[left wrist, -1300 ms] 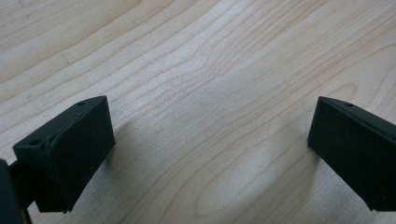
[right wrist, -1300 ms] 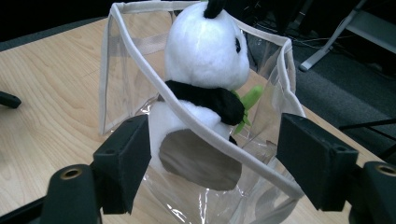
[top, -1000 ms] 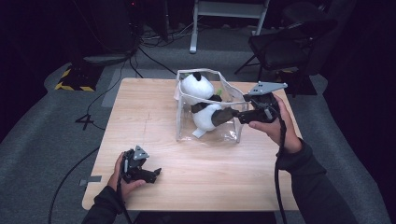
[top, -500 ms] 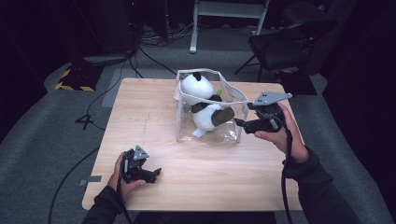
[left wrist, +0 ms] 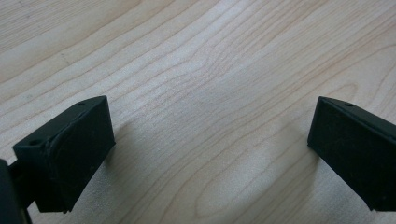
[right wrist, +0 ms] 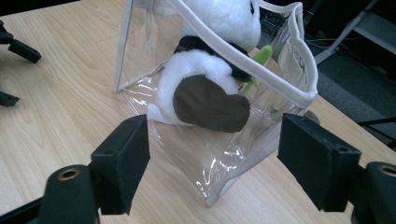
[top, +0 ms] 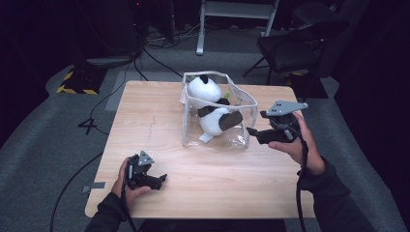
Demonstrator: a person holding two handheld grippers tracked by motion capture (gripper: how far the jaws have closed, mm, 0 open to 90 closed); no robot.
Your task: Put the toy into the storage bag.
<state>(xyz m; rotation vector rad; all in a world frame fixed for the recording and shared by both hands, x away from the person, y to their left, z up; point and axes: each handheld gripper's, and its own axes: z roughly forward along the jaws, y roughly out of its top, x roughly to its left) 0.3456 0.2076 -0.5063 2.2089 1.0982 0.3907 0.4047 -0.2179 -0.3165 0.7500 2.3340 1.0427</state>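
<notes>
High view: right gripper (top: 251, 131), jaws spread, faces limp, slippery clear pouch (top: 240, 137) holding light plush panda (top: 209, 108); grip stiffer white-piped rim (top: 220, 103).

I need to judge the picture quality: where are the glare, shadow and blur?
High view: table lit, room around it dark, picture soft. Right gripper view: glare streaks on the clear bag, plush panda fairly sharp, right gripper in close. Left gripper view: left gripper casts soft shadows on the wood.

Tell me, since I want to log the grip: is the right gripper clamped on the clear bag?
No, in the right gripper view the right gripper has its jaws wide apart, short of the clear bag that holds the plush panda.
</notes>
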